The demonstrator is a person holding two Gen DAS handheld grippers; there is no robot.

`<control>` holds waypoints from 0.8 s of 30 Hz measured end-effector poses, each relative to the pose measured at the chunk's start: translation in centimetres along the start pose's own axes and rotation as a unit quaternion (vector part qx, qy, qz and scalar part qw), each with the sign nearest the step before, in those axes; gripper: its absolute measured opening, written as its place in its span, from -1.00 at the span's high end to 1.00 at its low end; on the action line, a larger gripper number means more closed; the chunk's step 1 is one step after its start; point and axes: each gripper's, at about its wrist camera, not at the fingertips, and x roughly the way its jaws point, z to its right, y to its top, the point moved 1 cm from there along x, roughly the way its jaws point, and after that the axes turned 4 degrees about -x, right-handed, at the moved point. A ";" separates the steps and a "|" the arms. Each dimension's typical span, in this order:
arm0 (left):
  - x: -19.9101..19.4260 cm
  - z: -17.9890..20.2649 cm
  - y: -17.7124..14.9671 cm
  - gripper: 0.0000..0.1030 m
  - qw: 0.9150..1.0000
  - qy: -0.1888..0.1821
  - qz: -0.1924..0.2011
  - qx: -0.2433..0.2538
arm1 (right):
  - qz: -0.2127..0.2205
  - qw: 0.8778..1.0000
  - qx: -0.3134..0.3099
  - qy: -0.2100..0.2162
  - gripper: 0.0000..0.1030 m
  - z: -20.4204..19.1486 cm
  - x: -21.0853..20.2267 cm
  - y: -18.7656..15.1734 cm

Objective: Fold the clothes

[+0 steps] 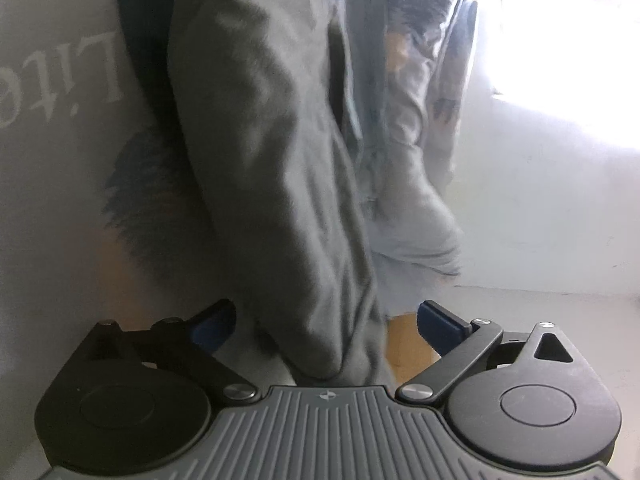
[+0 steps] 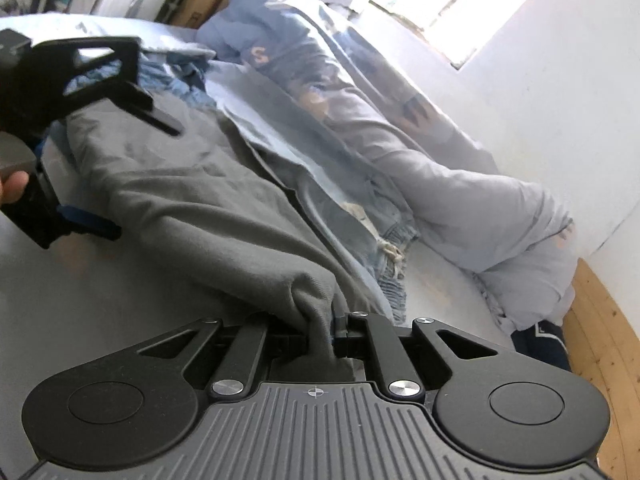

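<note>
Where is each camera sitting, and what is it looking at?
Left wrist: sits on the left gripper, looking along its open fingers at the grey garment lying between them; only gripper parts show.
Right wrist: sits on the right gripper, shut on the grey garment, facing the blue clothes; the left gripper and a fingertip show.
Shared: the grey garment.
</note>
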 end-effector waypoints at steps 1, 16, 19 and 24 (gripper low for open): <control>0.0 0.3 0.3 -1.00 1.000 -0.012 -0.004 -0.003 | 0.001 1.000 0.005 0.001 0.79 0.4 0.0 0.2; -0.6 0.6 6.3 -1.00 0.996 0.026 0.084 -0.016 | 0.001 1.000 0.002 0.003 0.79 1.9 -0.3 0.5; -0.7 0.7 7.5 -0.88 0.996 0.028 0.088 -0.017 | 0.002 1.000 0.003 0.002 0.79 2.0 -0.3 0.4; -0.9 0.7 9.4 -0.36 0.995 0.031 0.094 -0.019 | -0.001 1.000 0.004 0.002 0.79 1.7 -0.2 0.2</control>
